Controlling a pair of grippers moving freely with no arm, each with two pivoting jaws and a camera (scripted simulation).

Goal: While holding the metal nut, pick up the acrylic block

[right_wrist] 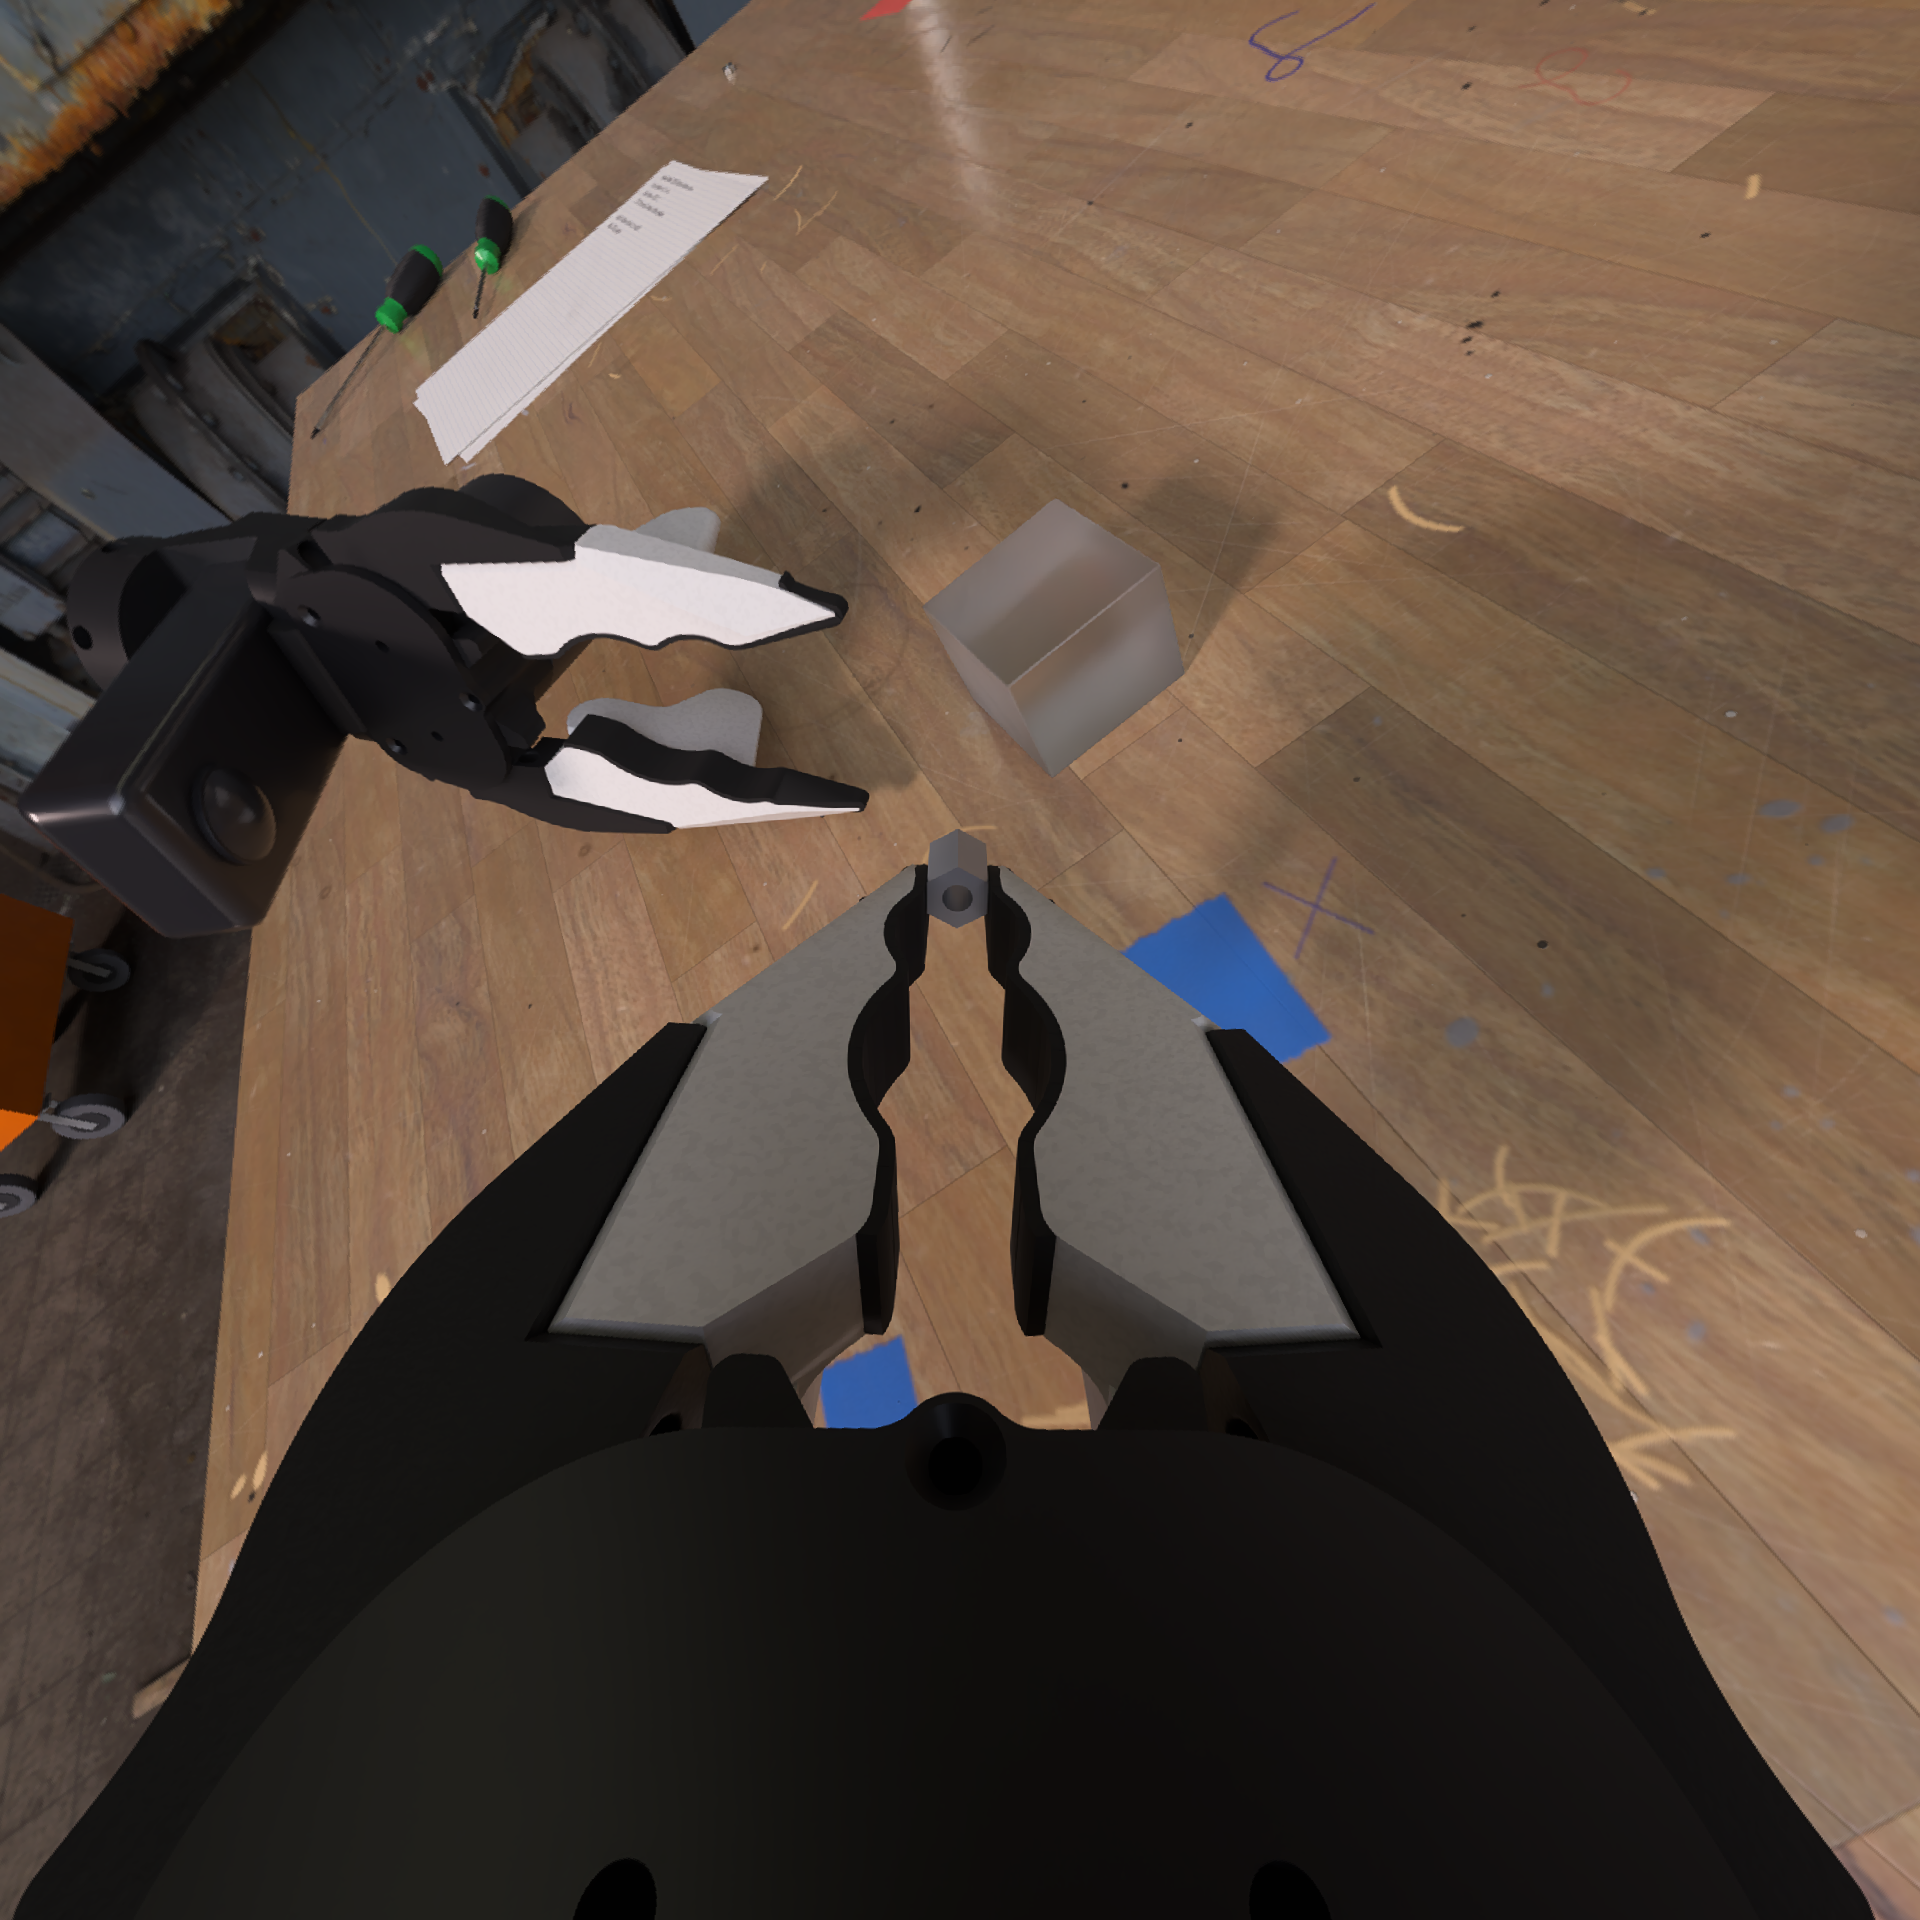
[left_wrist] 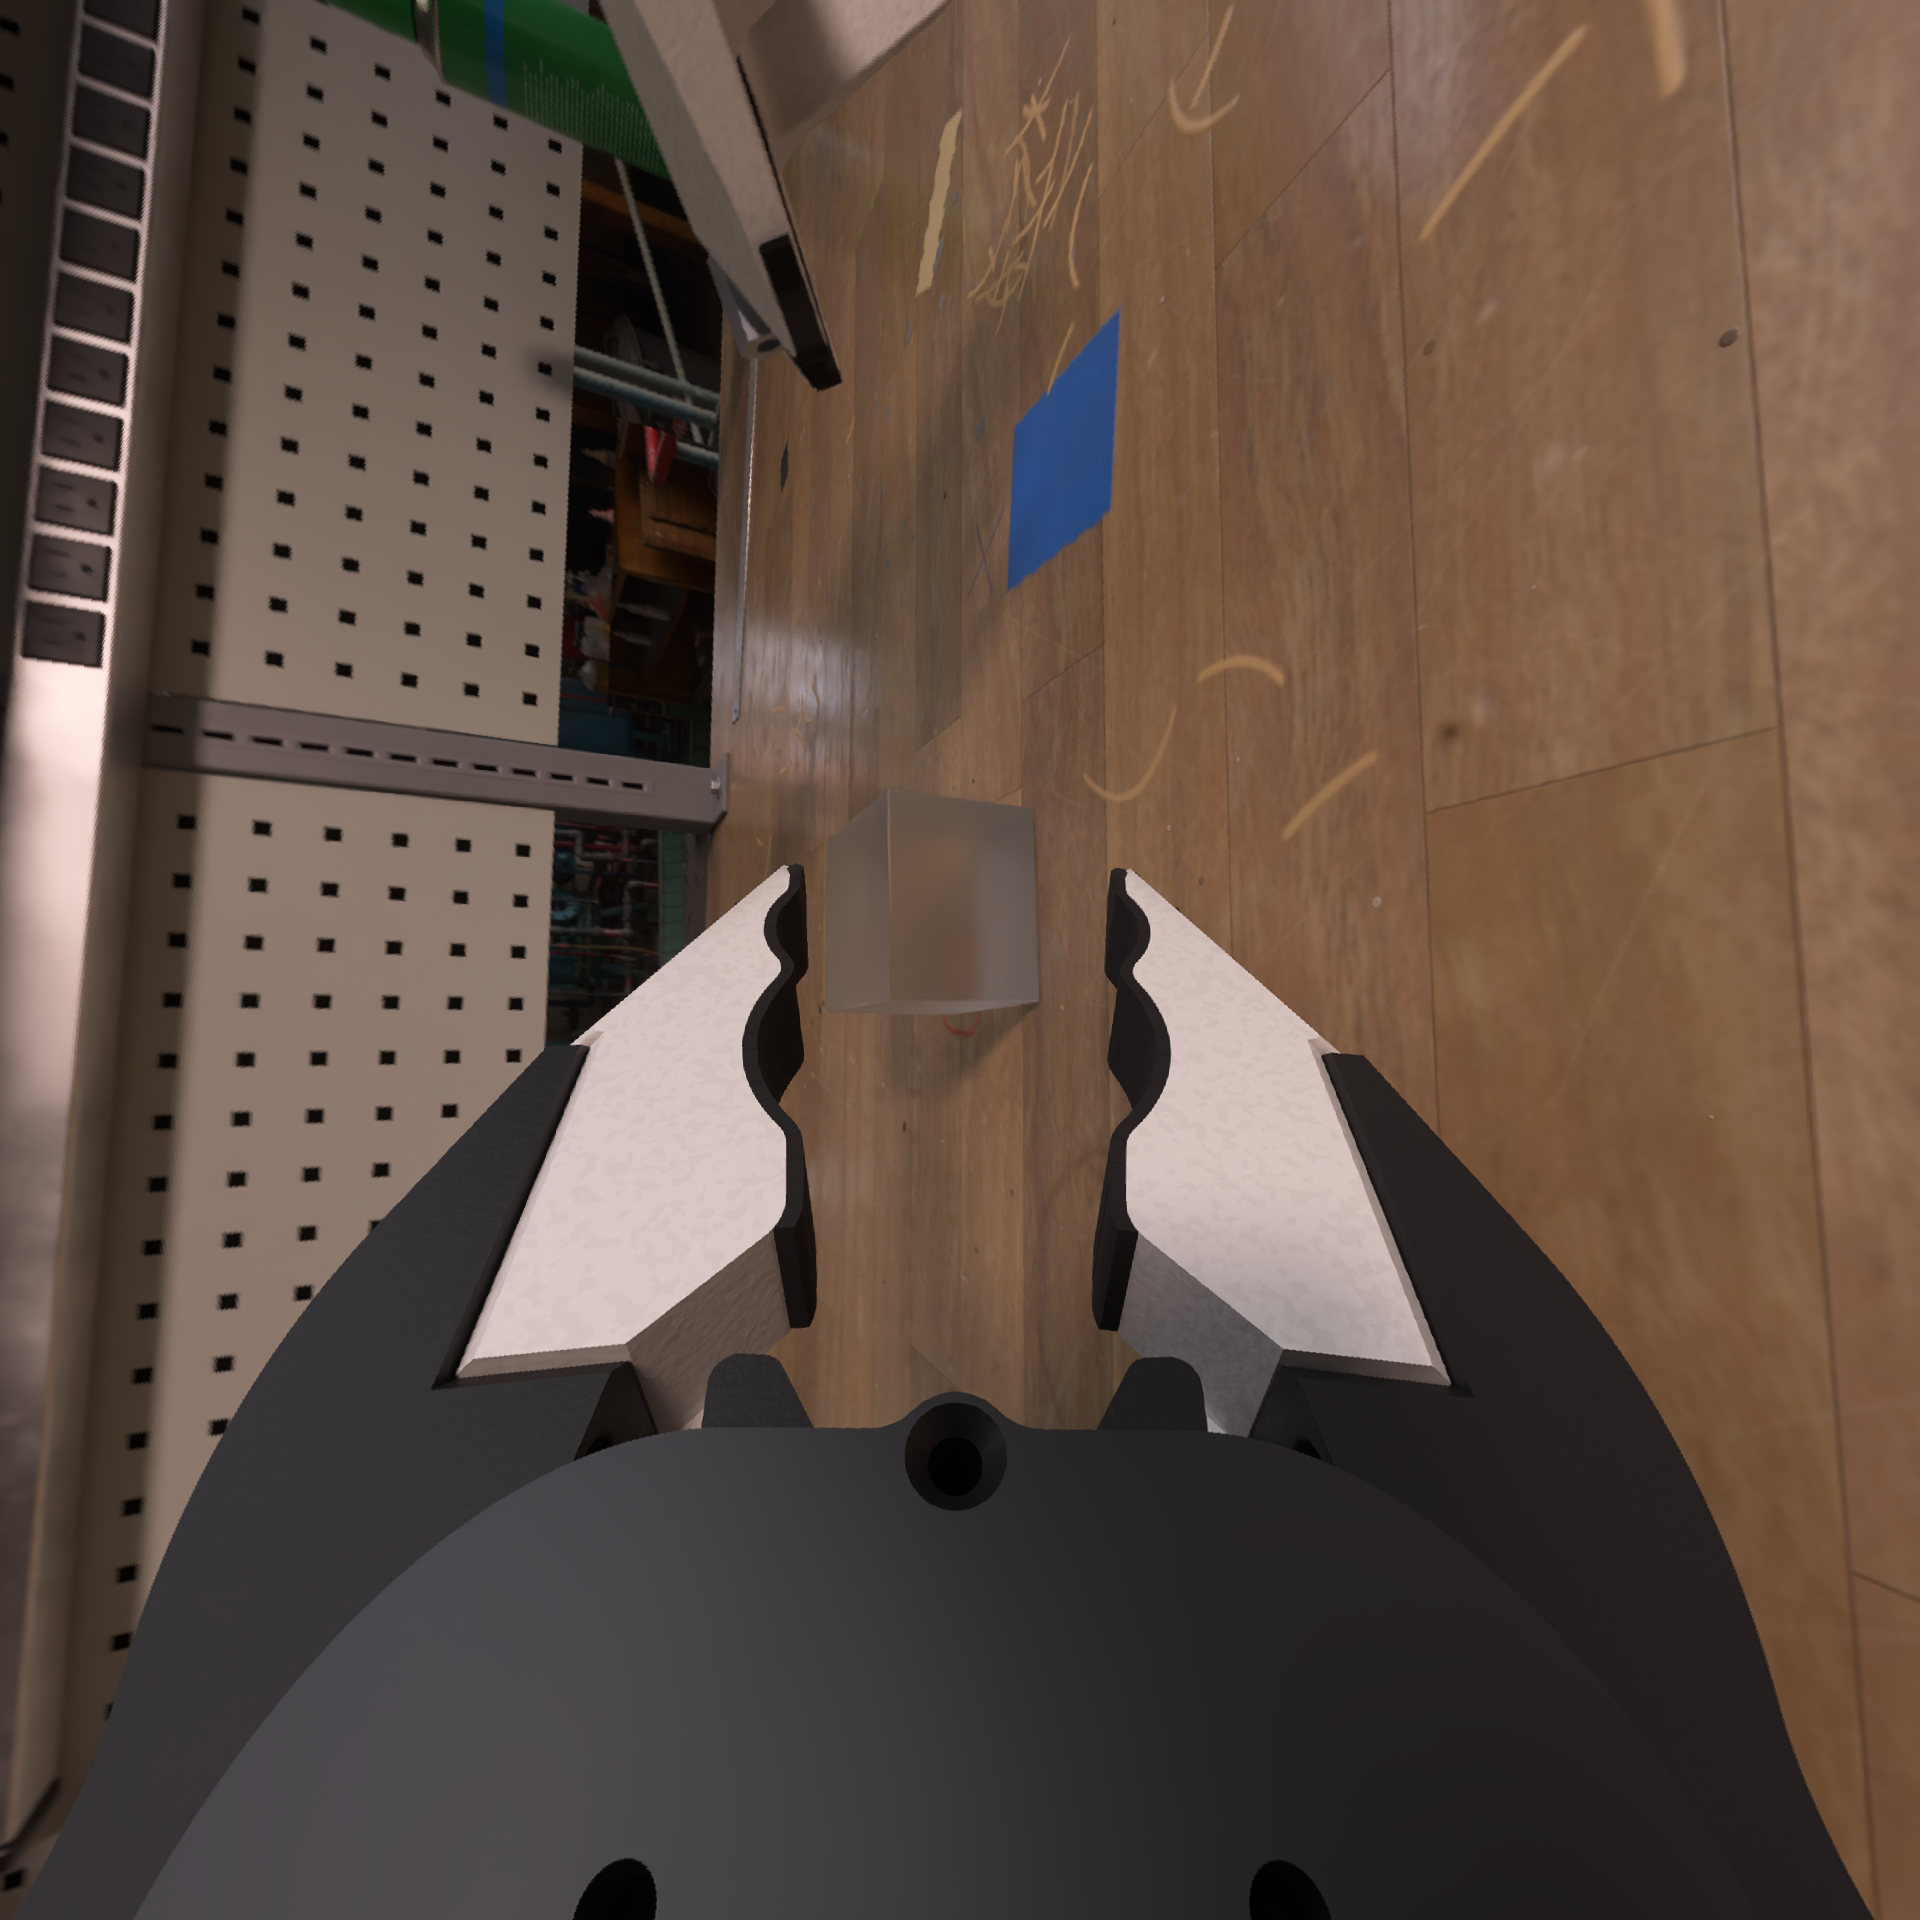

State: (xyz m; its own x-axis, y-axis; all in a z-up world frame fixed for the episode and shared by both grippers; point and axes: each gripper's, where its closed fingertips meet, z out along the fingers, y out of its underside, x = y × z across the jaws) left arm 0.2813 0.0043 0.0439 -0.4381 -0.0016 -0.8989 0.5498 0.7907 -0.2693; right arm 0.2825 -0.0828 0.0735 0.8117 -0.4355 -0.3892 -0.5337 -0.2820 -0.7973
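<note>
The acrylic block (left_wrist: 930, 902) is a frosted clear cube standing on the wooden bench. In the left wrist view it sits just beyond my open left gripper (left_wrist: 956, 883), in line with the gap between the fingertips and not touching them. The right wrist view shows the block (right_wrist: 1055, 629) farther off, with the left gripper (right_wrist: 854, 704) open to its left, a small gap apart. My right gripper (right_wrist: 956, 883) is shut on the small grey metal nut (right_wrist: 955, 888), pinched at the fingertips above the bench.
A blue tape patch (left_wrist: 1062, 457) lies beyond the block; it also shows in the right wrist view (right_wrist: 1231, 977). White paper sheets (right_wrist: 582, 301) and two green-handled screwdrivers (right_wrist: 410, 296) lie near the bench's far left edge. A perforated panel (left_wrist: 353, 520) stands beside the bench.
</note>
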